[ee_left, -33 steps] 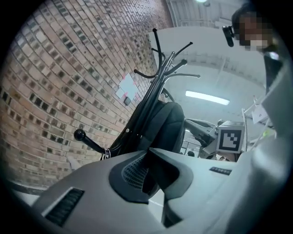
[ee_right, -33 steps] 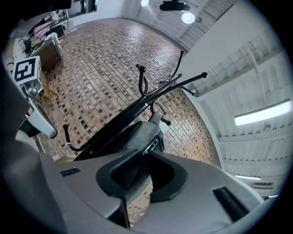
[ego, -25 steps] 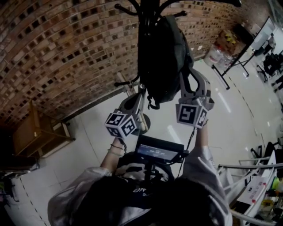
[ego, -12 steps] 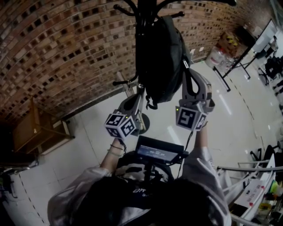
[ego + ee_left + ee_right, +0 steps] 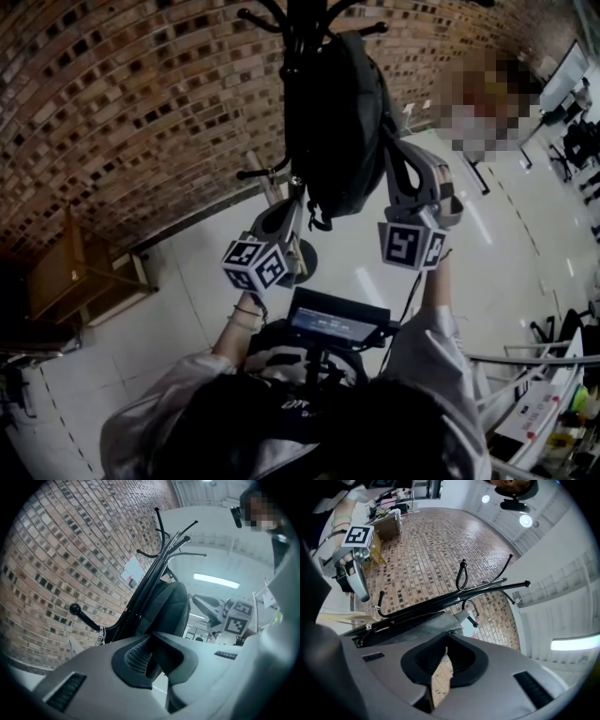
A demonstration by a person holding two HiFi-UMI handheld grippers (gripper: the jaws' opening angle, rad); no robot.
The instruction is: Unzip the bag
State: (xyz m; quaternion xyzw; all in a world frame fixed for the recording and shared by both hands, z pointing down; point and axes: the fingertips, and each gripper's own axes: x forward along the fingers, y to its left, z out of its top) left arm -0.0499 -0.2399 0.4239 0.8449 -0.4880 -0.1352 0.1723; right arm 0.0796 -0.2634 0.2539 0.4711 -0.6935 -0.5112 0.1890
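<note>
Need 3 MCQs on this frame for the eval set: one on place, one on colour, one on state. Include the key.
1. Where is the bag?
A. flat on a table
B. hanging on the coat rack
C. inside a box

2. What colour is the bag?
A. red
B. white
C. black

3. How do the left gripper's jaws stand?
A. spread wide
B. tips together
C. clamped round a bottle

Key:
1 B: in the head view the bag hangs from the rack's top hooks, in front of the brick wall.
2 C: its fabric is black in the head view.
3 B: the left gripper view shows the two tips meeting.
</note>
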